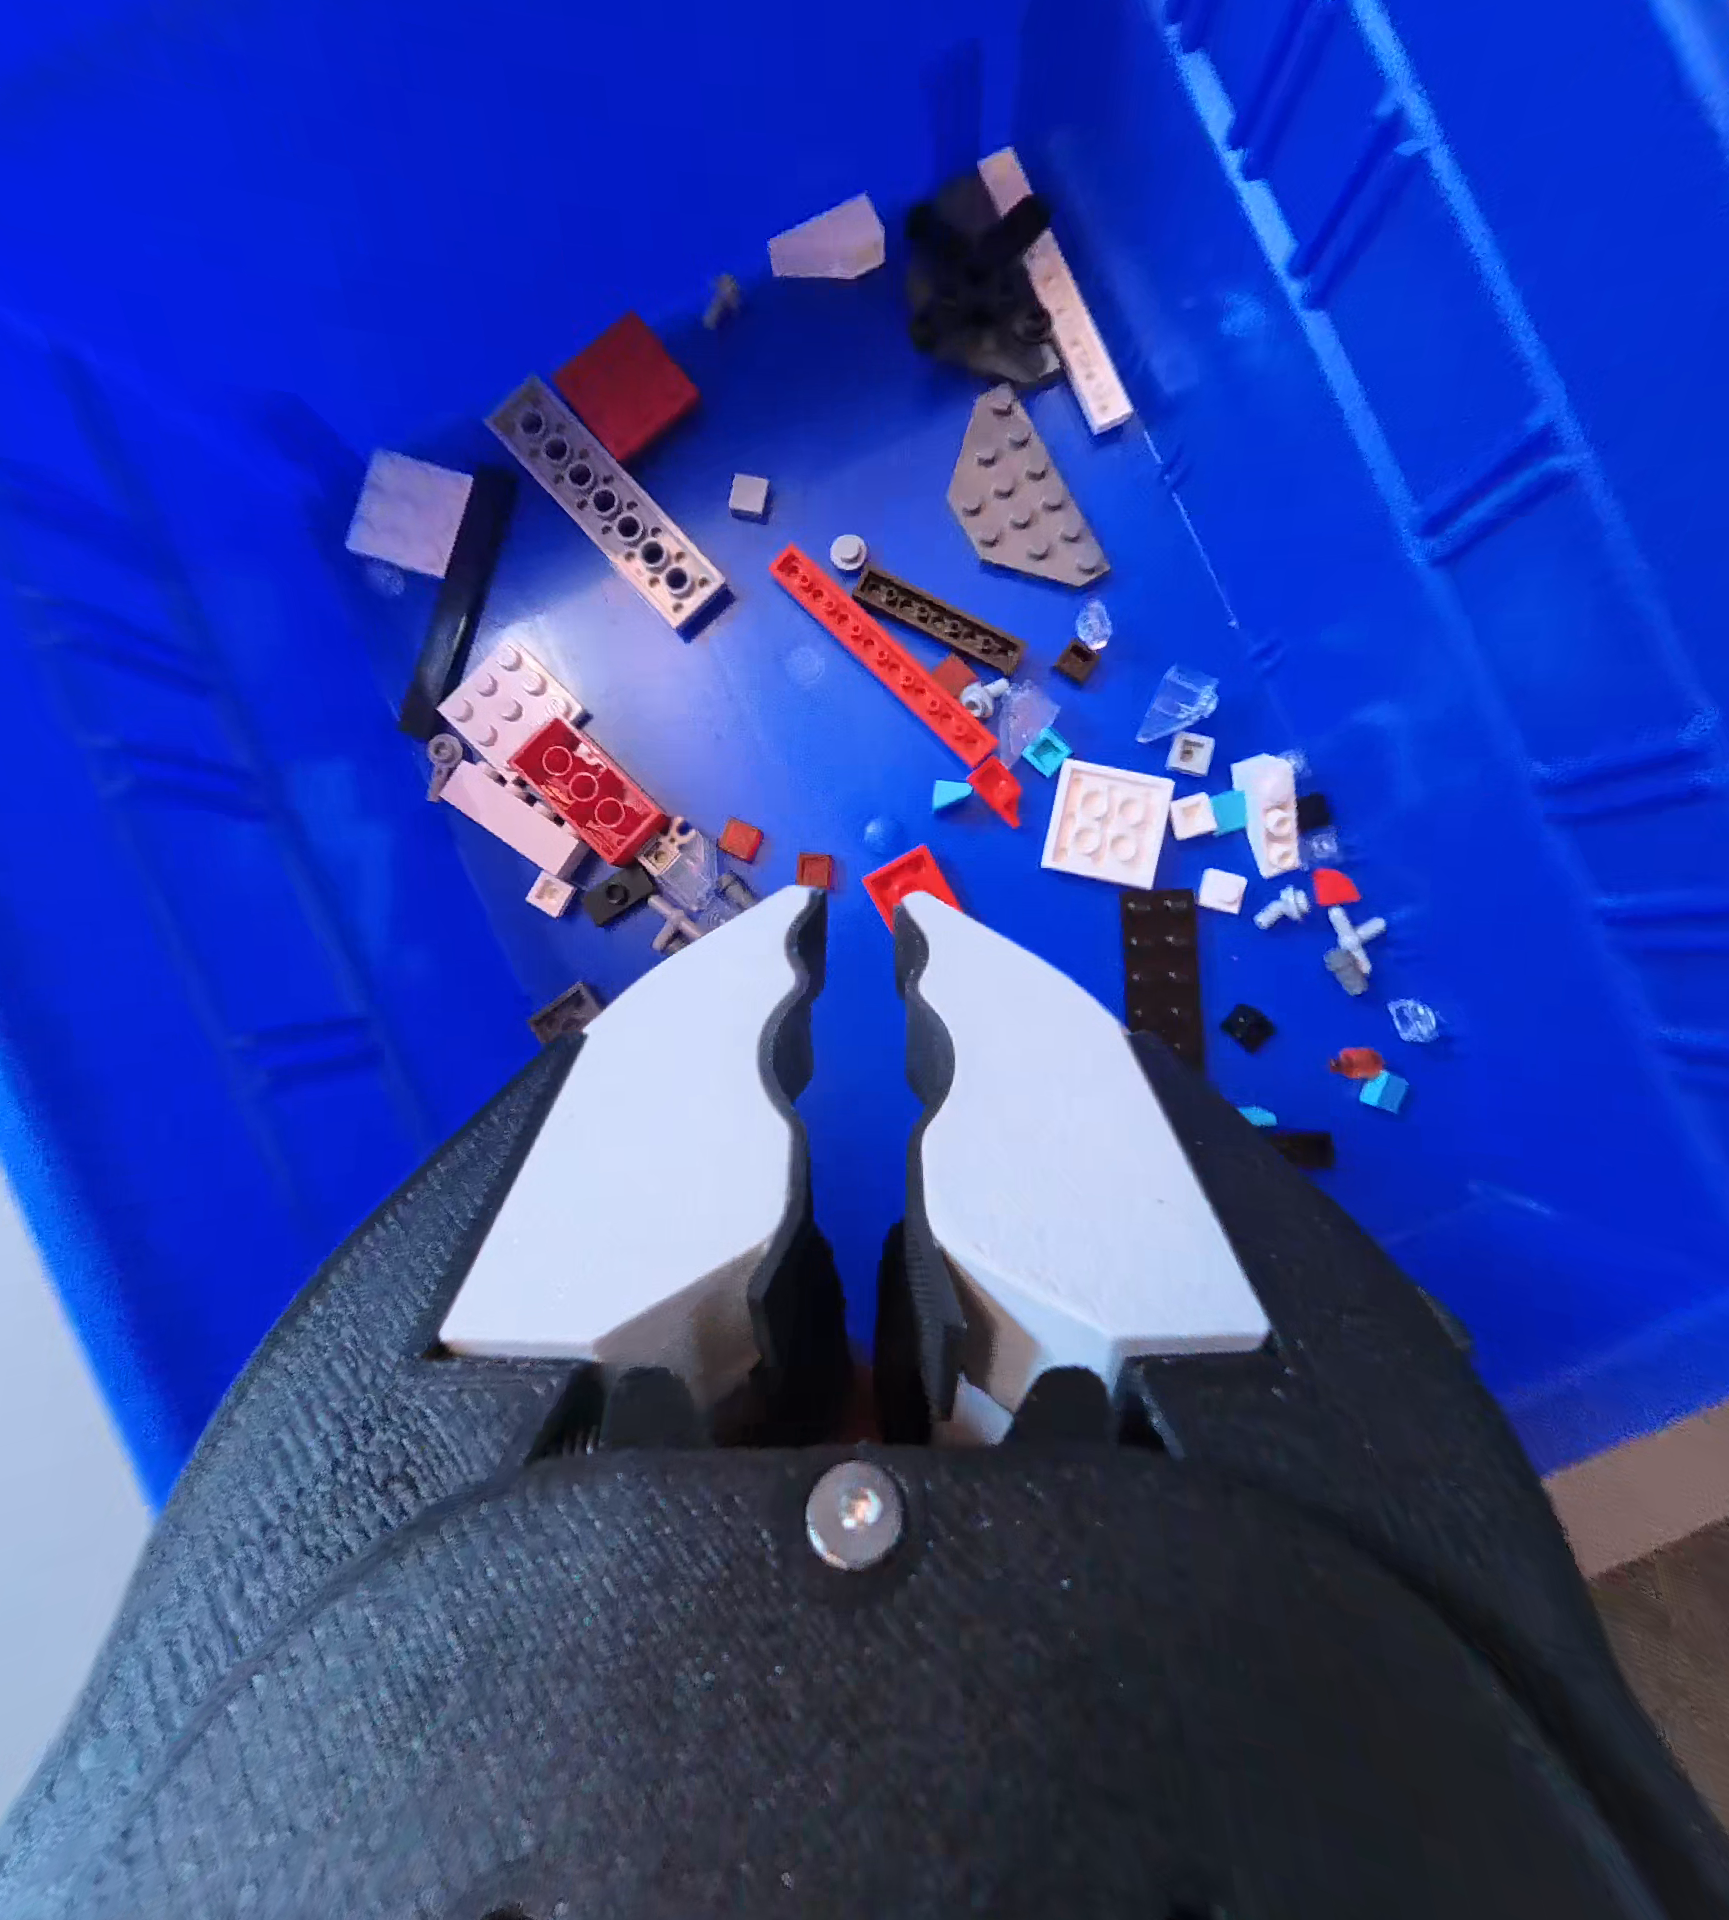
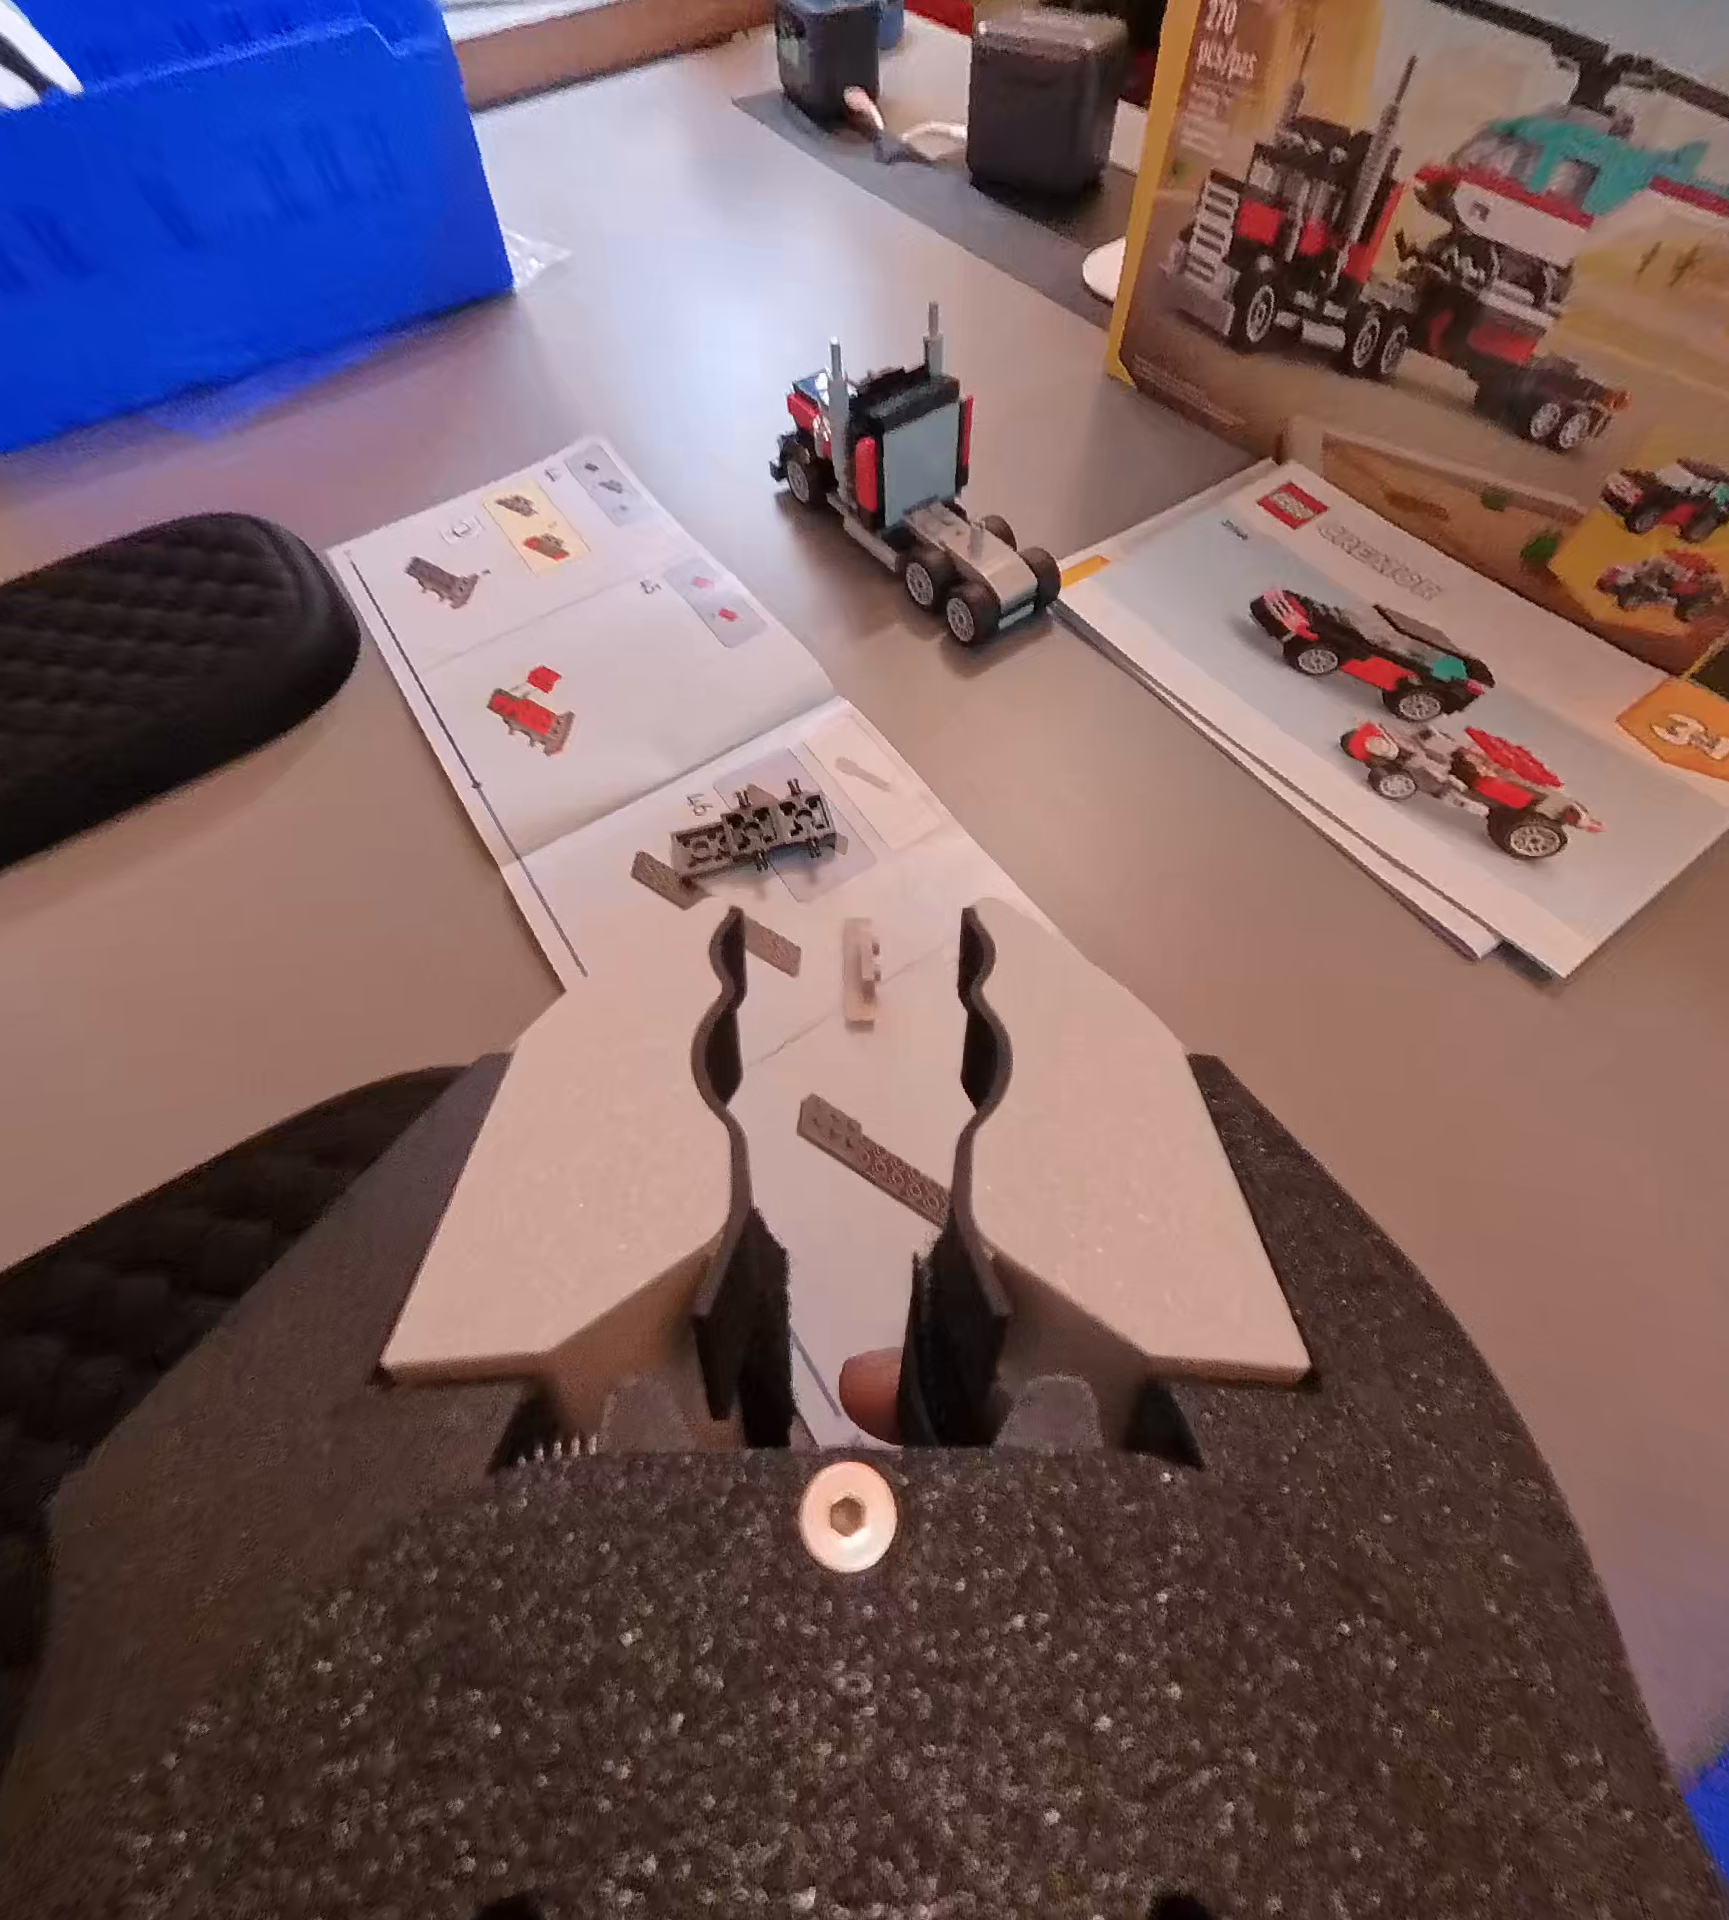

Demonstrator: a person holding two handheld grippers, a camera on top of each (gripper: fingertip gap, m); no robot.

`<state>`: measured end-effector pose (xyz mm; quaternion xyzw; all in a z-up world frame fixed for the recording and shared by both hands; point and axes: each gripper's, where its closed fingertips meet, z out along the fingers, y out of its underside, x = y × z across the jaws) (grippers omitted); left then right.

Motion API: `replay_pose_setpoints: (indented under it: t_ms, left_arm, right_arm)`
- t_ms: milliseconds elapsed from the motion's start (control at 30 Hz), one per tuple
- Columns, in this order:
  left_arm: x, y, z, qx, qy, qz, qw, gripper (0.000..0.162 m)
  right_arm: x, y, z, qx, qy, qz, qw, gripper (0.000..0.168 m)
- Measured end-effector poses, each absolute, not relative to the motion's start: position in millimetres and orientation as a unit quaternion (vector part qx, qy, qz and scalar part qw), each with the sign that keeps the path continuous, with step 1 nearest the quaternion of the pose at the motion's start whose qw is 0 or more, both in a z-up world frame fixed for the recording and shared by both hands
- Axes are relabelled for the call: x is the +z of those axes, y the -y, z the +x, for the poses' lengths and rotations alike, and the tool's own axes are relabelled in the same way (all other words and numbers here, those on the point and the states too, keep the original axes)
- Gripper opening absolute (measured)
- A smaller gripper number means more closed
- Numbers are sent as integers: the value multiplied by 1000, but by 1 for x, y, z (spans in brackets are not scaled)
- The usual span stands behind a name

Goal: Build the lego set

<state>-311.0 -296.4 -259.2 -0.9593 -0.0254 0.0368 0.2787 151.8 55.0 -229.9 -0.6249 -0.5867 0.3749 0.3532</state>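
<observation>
My left gripper hangs inside a blue bin, jaws a narrow gap apart and empty, tips just above a small red plate. Loose Lego pieces lie on the bin floor: a long red plate, a grey holed plate, a grey wedge plate, a white square plate. My right gripper is open and empty over an open instruction booklet. On the booklet lie a dark grey sub-assembly, a light grey piece and a long grey plate. A built truck cab stands beyond.
The Lego box stands at the right, with more booklets lying in front of it. The blue bin sits at the far left of the table. A black padded object lies at the left. Dark devices stand at the back. Tip to tip, the grippers are about 60 cm apart. The small red plate sits 4 cm or so from the ends of my left fingers. My right tips are roughly 8 cm from the light grey piece.
</observation>
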Motion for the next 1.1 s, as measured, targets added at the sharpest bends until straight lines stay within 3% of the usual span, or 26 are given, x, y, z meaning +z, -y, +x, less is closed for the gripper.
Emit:
replay_pose_setpoints:
  t_ms: [367,667,933,1000,1100]
  left_arm:
    - [-292,291,-331,34,68,-970,233,11]
    - [-298,290,-325,8,58,-974,221,15]
    - [-298,287,-325,6,57,-973,222,9]
    - [-290,283,-330,22,67,-967,246,9]
    - [-248,265,-331,26,91,-931,353,8]
  right_arm:
    - [-236,-60,166,336,603,-637,342,41]
    - [-241,-66,176,326,596,-651,339,40]
    - [-244,-68,179,325,594,-653,338,40]
    - [-240,-67,177,337,590,-649,343,40]
    - [-231,-64,171,355,592,-634,350,39]
